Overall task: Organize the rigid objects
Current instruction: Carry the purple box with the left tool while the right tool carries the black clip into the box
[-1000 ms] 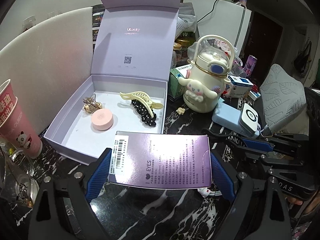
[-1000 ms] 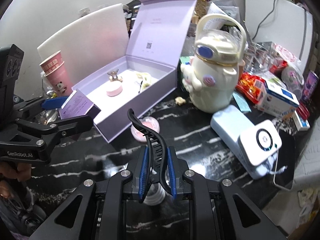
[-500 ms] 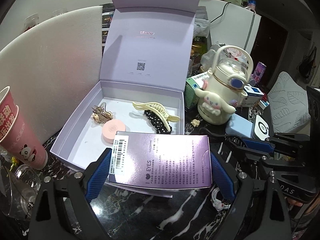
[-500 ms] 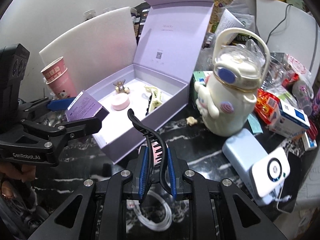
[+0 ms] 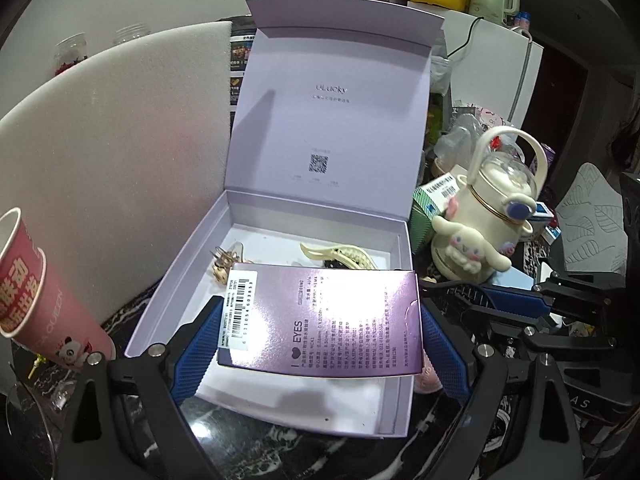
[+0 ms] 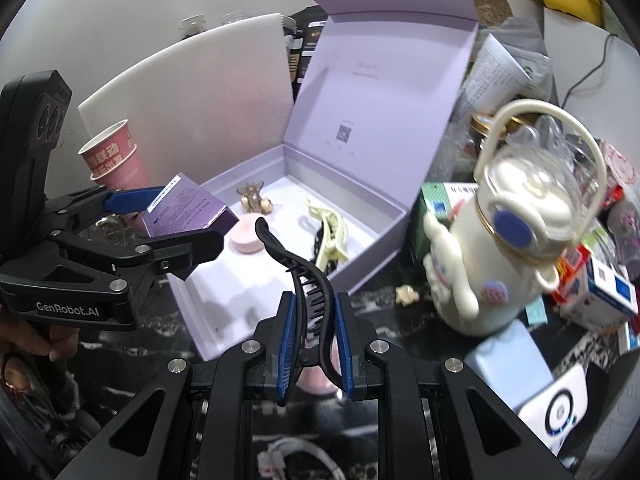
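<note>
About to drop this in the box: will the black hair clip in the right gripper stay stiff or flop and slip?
The black hair clip likely stays stiff: it holds its curve, standing unsupported above the right gripper. Probably light, being thin plastic. It might pivot, since the fingers pinch only its lower end.

A cream character bottle (image 6: 516, 236) stands beside stacked pink paper cups (image 5: 36, 292), perhaps two.

My left wrist camera is looking forward and steeply down, close over the open lilac cardboard gift box (image 5: 276, 216) on the black marbled table (image 5: 132, 312). My right wrist camera is sitting further back and to the right, facing the same box (image 6: 384, 216) at an angle. Both views are sharing the box, the red paper cup (image 5: 36, 280) (image 6: 114, 160) and the cream cartoon-dog bottle (image 5: 484, 232) (image 6: 508, 240).
</note>
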Tool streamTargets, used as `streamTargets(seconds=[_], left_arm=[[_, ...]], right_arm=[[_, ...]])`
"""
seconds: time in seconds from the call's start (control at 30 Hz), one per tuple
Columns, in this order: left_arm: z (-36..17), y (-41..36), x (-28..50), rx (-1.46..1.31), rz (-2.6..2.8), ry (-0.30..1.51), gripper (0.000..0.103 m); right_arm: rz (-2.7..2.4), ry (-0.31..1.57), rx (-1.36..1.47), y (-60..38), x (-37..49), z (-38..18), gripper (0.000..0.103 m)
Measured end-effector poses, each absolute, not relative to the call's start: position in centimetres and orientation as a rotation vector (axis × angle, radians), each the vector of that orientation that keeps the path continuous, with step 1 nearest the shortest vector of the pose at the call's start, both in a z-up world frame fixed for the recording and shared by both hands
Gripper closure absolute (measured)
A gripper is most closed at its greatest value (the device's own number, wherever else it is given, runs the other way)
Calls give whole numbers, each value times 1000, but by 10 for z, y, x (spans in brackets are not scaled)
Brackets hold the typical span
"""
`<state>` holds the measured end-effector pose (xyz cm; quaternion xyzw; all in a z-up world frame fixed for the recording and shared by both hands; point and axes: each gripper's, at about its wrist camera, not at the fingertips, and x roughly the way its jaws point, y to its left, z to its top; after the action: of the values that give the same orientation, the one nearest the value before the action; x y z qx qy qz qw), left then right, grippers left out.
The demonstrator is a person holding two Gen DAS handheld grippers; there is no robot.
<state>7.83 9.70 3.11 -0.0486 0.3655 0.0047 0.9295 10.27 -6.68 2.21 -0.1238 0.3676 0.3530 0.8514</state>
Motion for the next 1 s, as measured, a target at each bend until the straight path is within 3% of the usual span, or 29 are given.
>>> streamTargets(seconds=[0.5, 1.0], left_arm=[[52, 111, 106, -47, 36, 684, 9], [29, 139, 137, -51, 41, 733, 9]], right_arm=[[750, 714, -285, -34, 131, 43, 84], [698, 729, -305, -2, 162, 30, 84]])
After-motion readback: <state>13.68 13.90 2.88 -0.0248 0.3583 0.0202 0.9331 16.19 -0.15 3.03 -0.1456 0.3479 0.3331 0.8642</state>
